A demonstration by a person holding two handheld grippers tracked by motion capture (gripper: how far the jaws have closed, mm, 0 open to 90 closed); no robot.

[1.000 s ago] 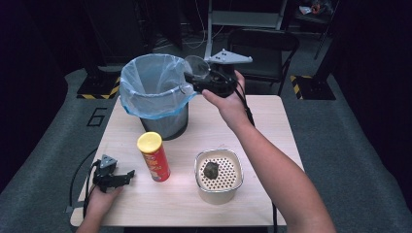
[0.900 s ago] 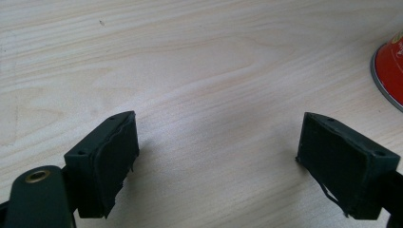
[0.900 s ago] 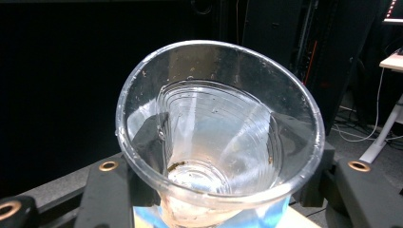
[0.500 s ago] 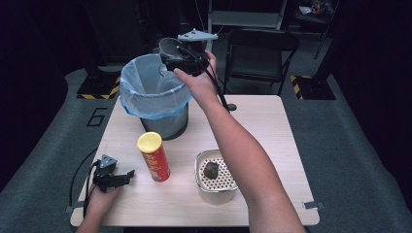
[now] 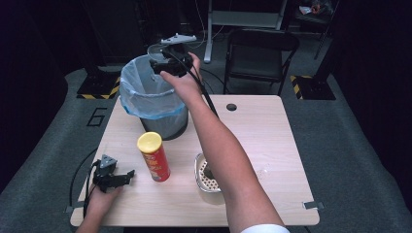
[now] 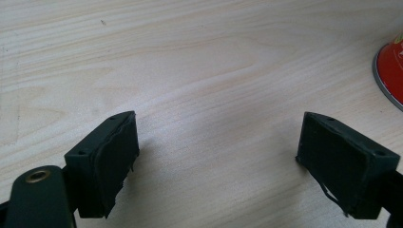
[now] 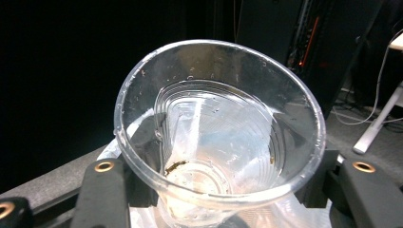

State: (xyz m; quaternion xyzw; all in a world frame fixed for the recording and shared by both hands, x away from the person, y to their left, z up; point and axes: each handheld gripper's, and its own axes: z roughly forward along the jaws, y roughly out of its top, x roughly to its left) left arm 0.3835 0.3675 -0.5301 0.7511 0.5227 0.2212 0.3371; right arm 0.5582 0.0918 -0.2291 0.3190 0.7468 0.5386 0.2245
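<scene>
A clear plastic cup (image 7: 216, 133) is squeezed between the jaws of my right gripper (image 5: 167, 60), which is shut on it. I hold it over the far rim of the grey bin lined with a blue bag (image 5: 148, 97); the cup (image 5: 156, 50) lies tilted on its side, mouth toward the camera of the right gripper view. A little brown residue sits at its bottom. My left gripper (image 5: 112, 177) rests on the table's near left part, open, with bare wood between its pads (image 6: 116, 159). The red crisp can (image 5: 153, 156) stands just right of it, its base (image 6: 390, 71) at the edge of the left gripper view.
A white perforated bowl (image 5: 209, 174) with a dark lump in it sits on the wooden table (image 5: 272, 145), partly behind my right forearm. A black folding chair (image 5: 260, 53) stands beyond the table's far edge. A cable hole (image 5: 231, 107) marks the far middle.
My right gripper has carried the cup leftward from the bin's right side to above its far rim. The left gripper has stayed put.
</scene>
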